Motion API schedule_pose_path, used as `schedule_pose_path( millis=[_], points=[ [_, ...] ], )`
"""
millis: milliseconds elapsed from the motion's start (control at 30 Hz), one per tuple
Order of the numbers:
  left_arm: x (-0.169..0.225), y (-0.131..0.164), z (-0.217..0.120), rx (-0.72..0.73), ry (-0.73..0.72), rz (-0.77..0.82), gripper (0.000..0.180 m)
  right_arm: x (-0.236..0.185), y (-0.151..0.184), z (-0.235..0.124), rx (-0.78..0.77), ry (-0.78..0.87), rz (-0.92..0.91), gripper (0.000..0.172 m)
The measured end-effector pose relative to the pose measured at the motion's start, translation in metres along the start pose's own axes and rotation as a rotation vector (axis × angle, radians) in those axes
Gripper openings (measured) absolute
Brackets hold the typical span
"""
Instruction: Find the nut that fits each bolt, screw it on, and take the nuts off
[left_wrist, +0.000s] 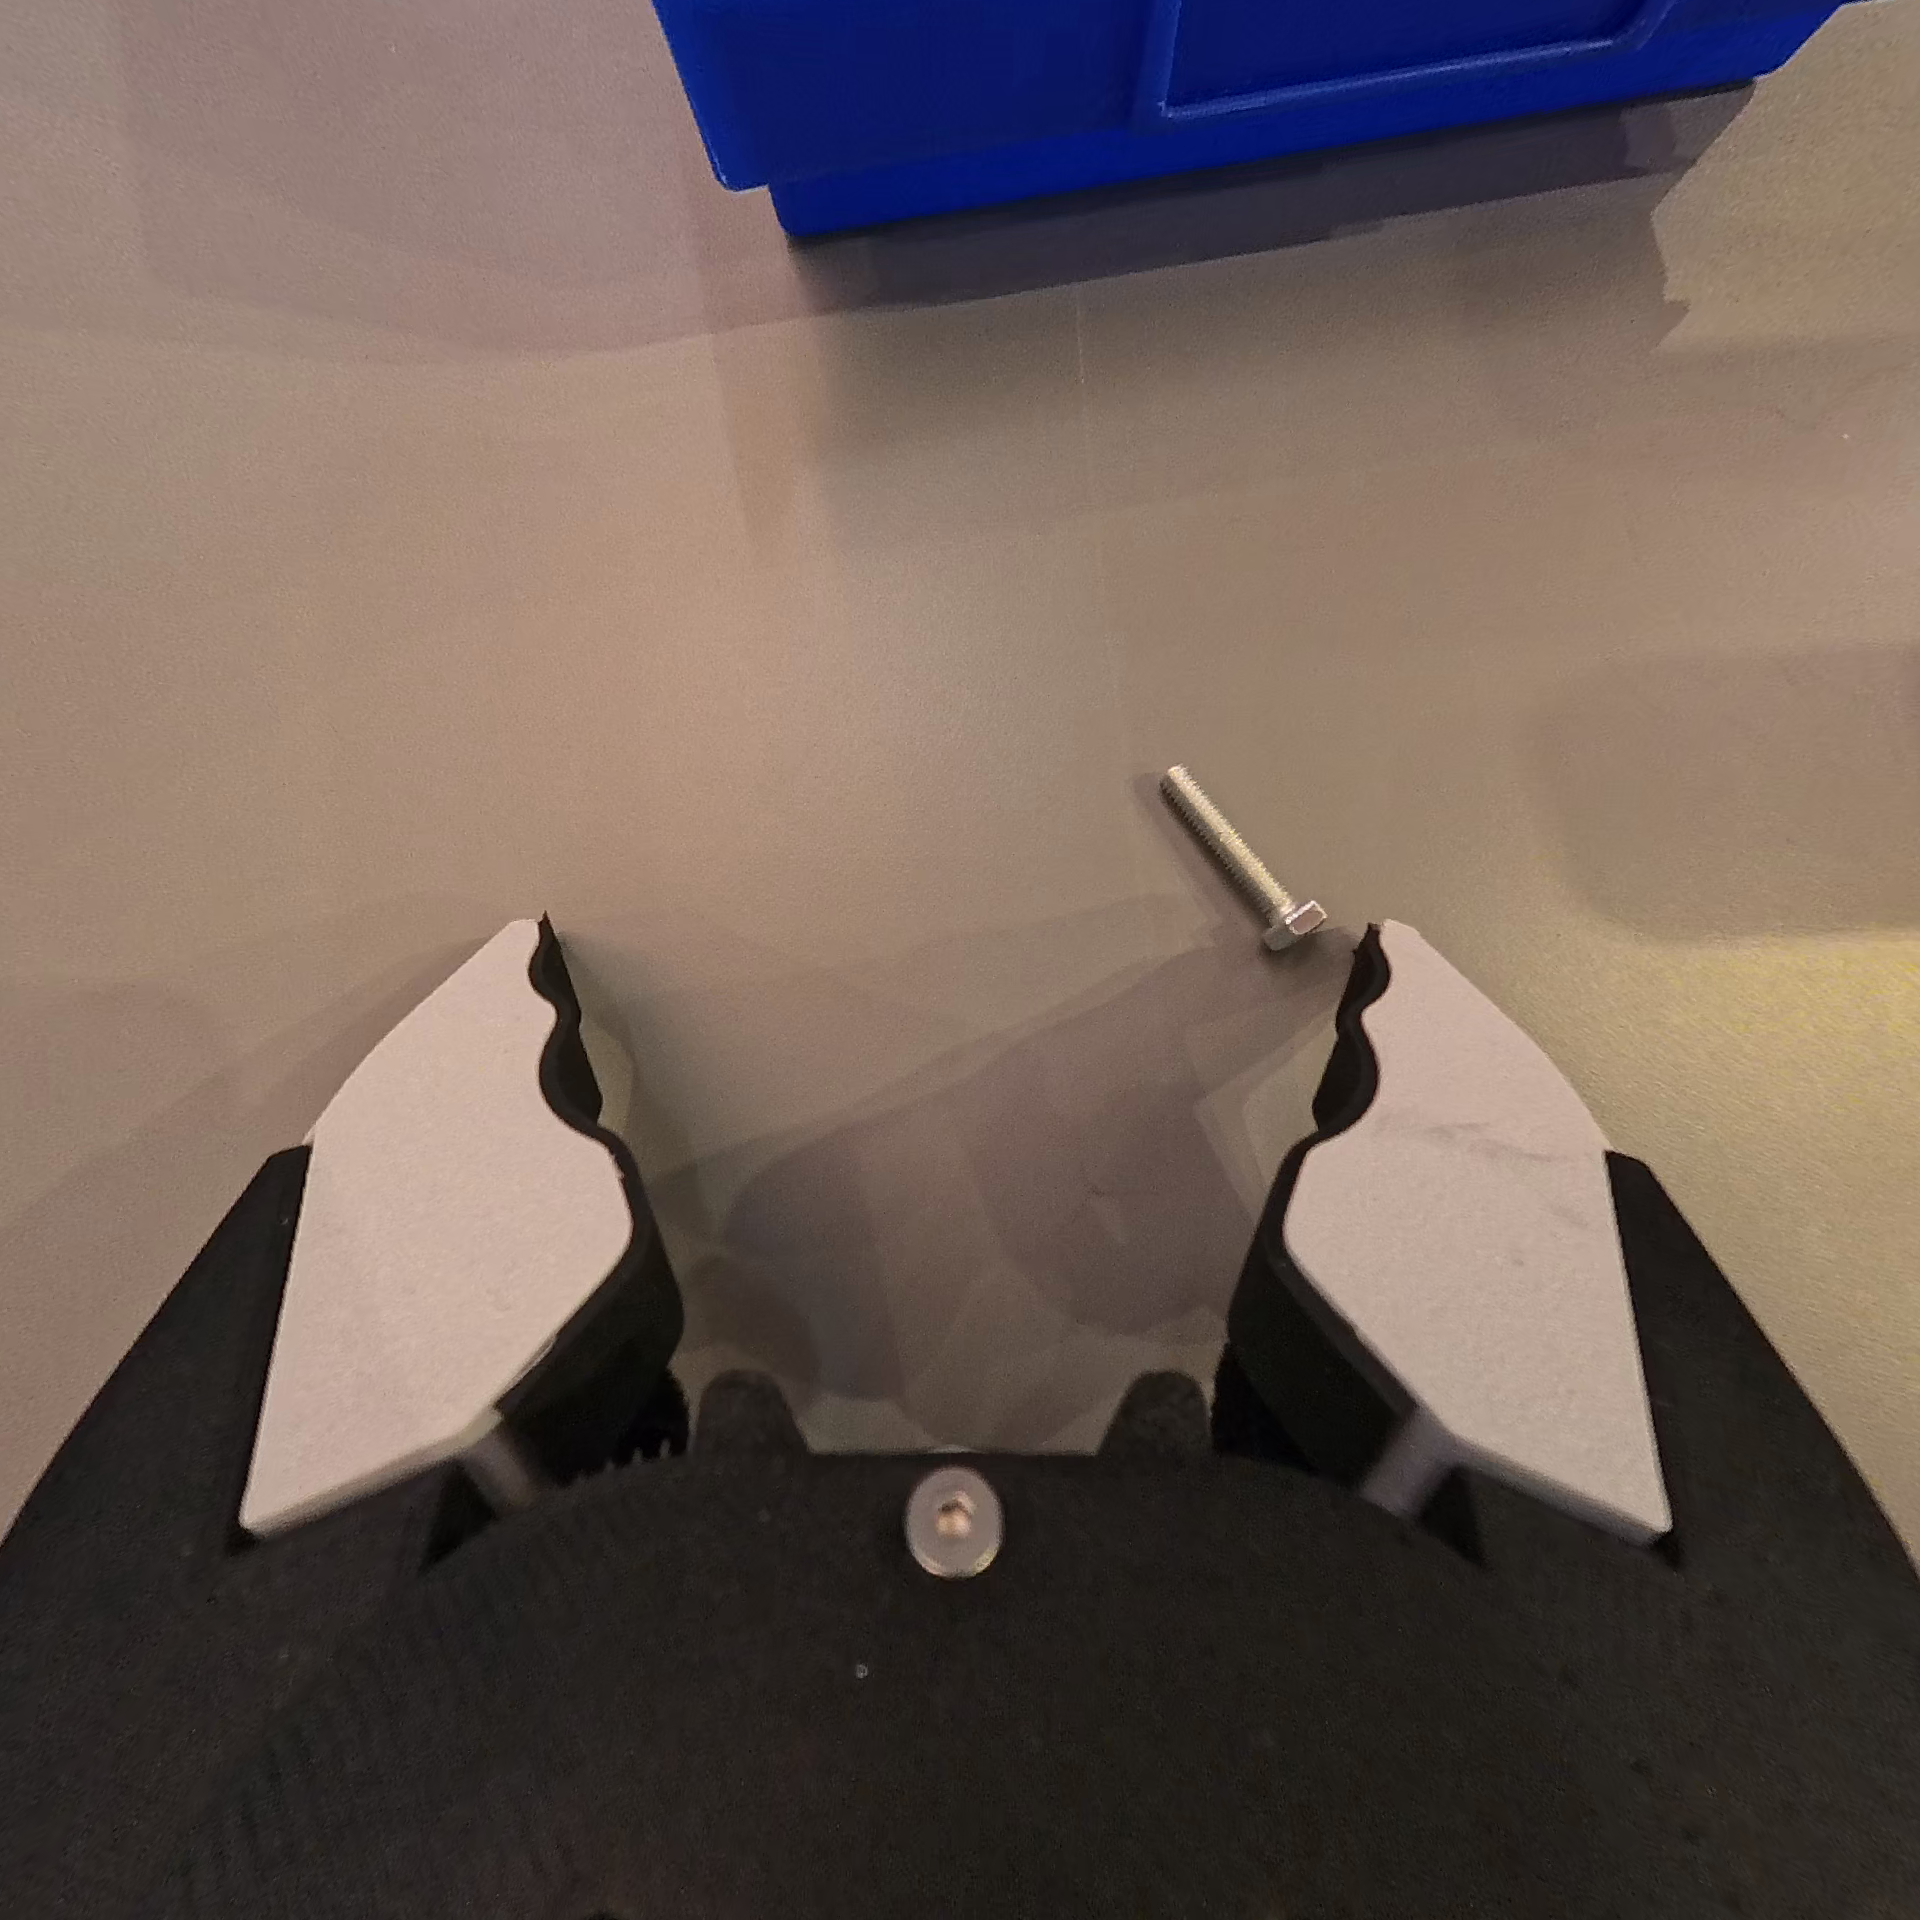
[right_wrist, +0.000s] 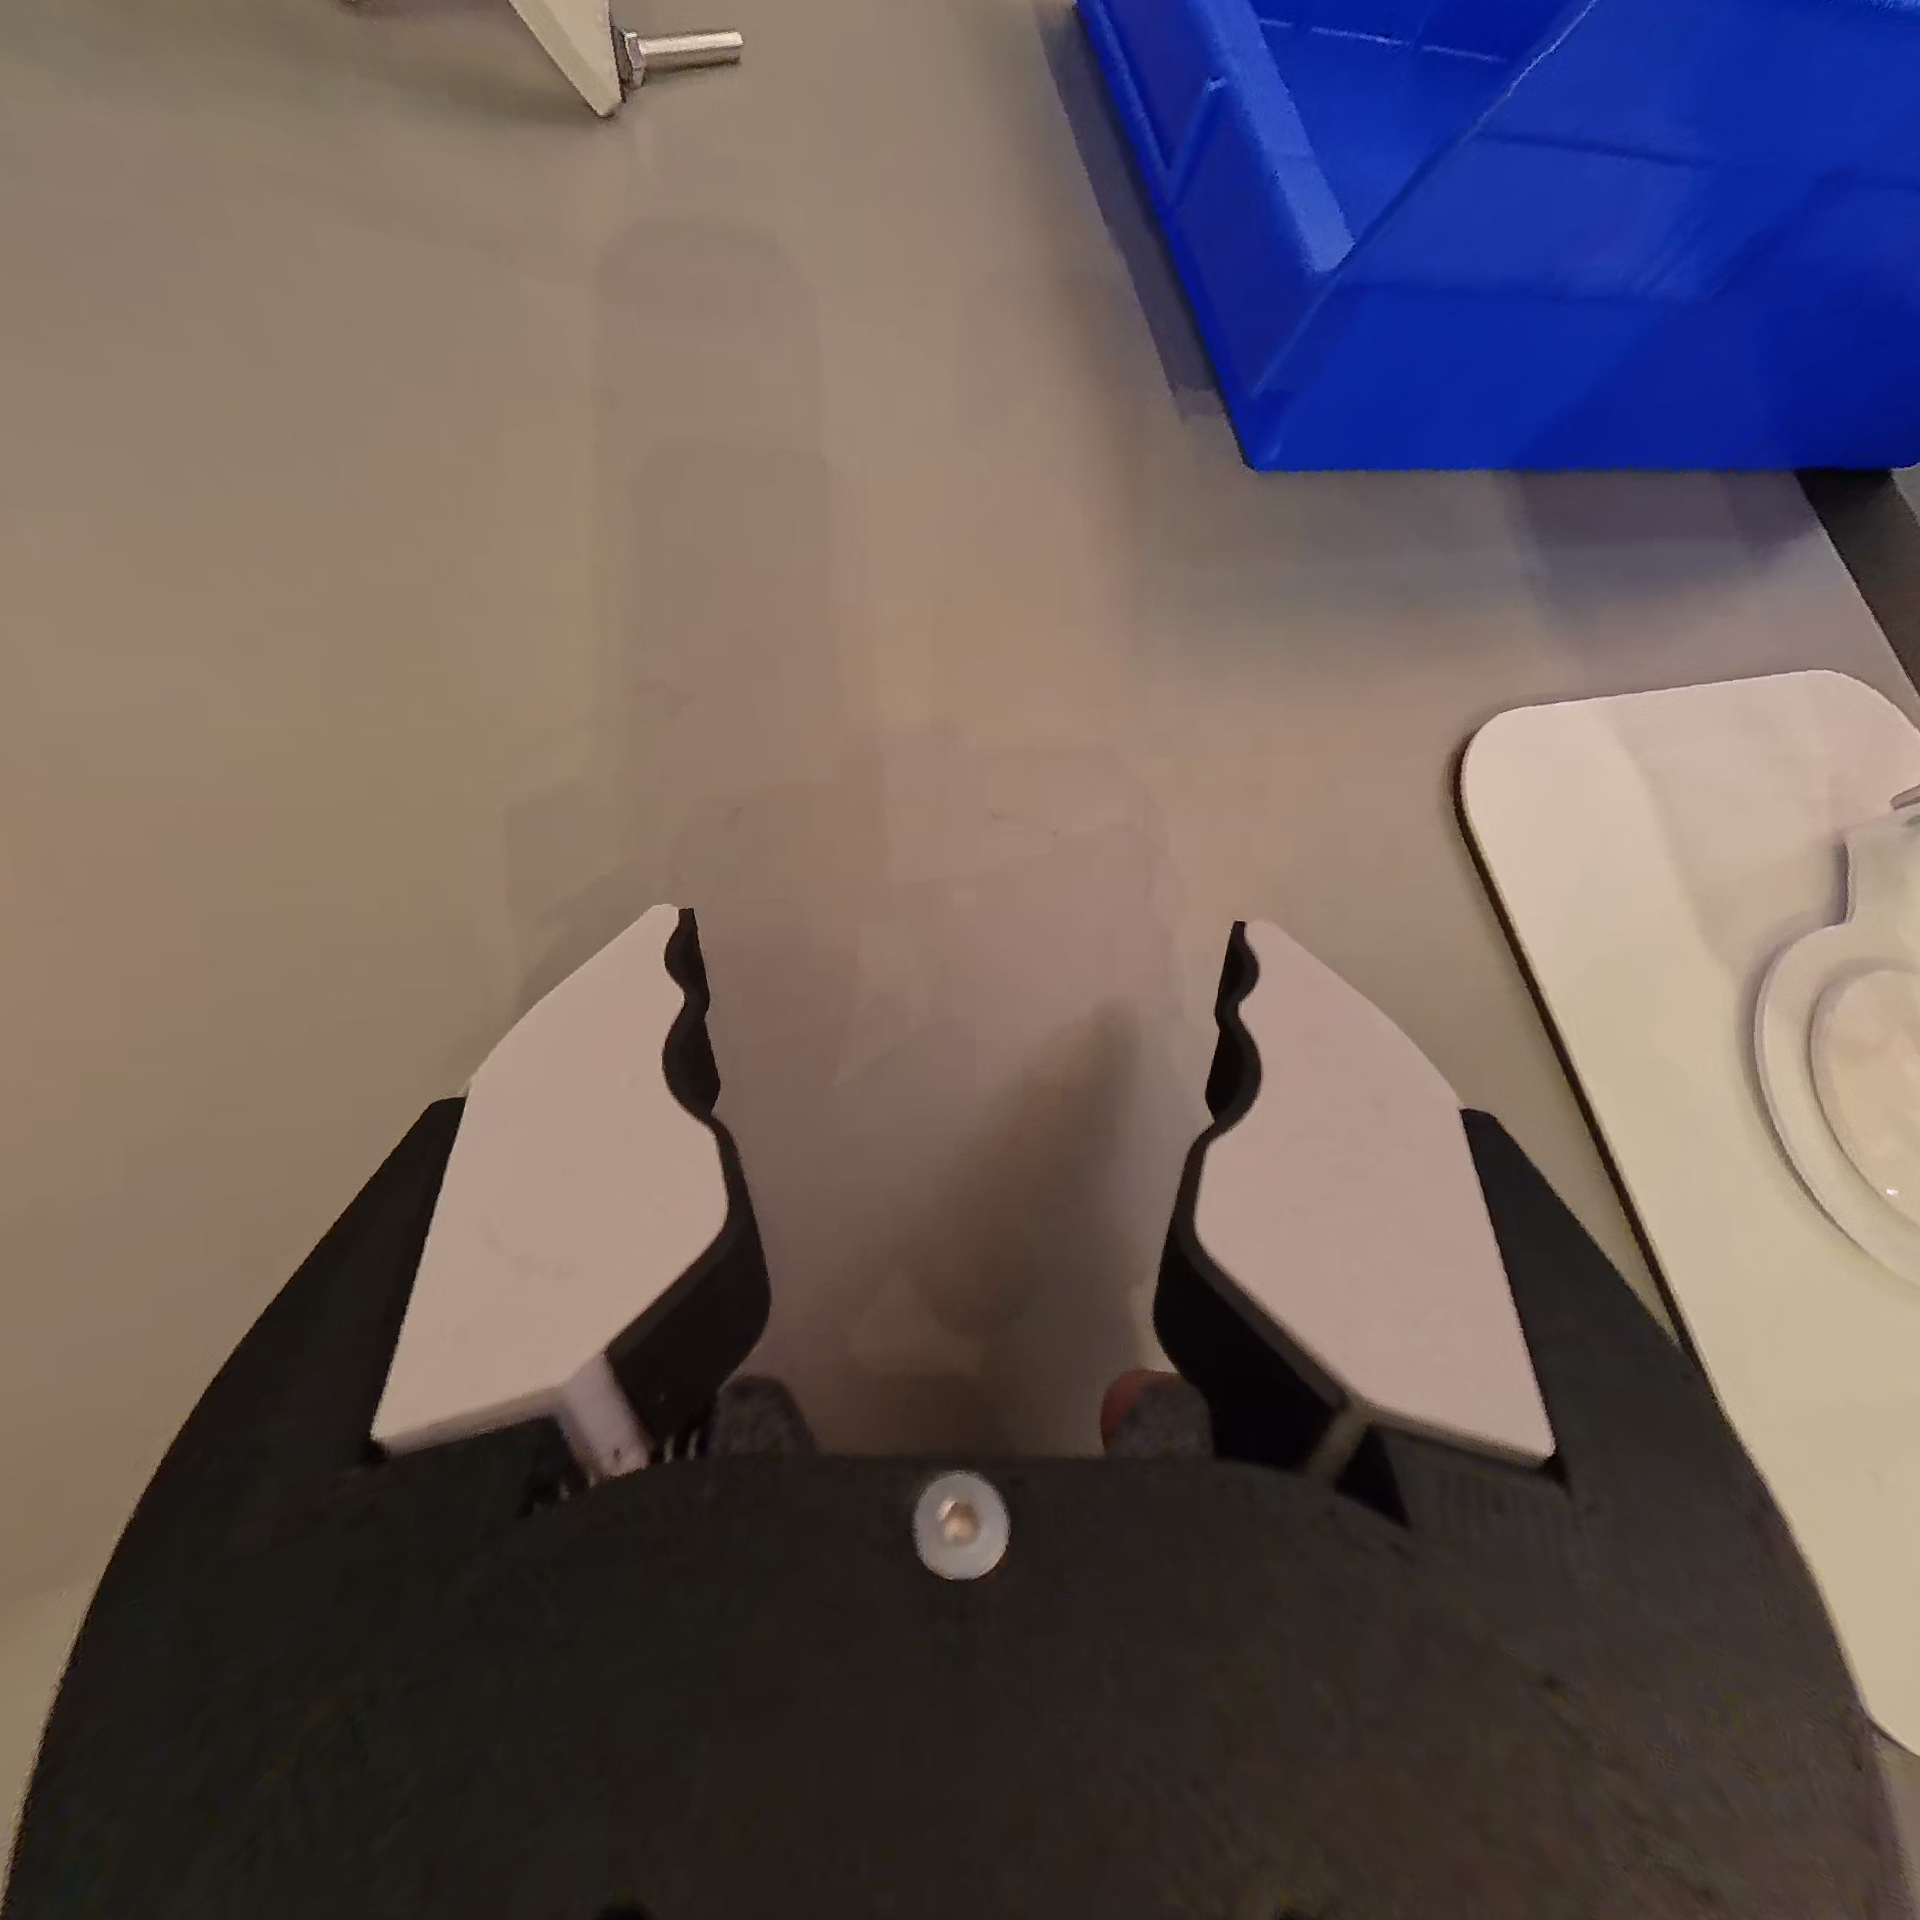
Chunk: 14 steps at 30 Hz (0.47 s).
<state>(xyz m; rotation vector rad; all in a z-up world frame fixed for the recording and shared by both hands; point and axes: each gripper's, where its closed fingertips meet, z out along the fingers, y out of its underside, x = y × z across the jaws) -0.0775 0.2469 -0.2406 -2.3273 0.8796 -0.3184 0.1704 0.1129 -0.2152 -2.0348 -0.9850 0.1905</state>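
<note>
A small silver bolt (left_wrist: 1242, 857) lies flat on the grey table, its head toward me, just ahead of my left gripper's right fingertip (left_wrist: 1377, 940). My left gripper (left_wrist: 961, 930) is wide open and empty, low over the table. In the right wrist view the same bolt (right_wrist: 681, 47) shows at the top left, next to the left gripper's fingertip (right_wrist: 587, 62). My right gripper (right_wrist: 961, 920) is open and empty over bare table. No nut is in view.
A blue plastic bin (left_wrist: 1195, 94) stands at the far side of the table, also in the right wrist view (right_wrist: 1558, 229) at the upper right. A white board (right_wrist: 1621, 894) with a clear dish (right_wrist: 1849, 1081) on it lies at the right edge.
</note>
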Motion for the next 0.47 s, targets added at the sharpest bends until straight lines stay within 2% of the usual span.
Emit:
schedule_pose_path(
  millis=[467],
  points=[
    [0.0038,0.0005,-0.0009,-0.008,-0.003,-0.008,0.135,-0.0021,0.0007,-0.0011,0.000,-0.013,-0.002,0.092]
  ],
)
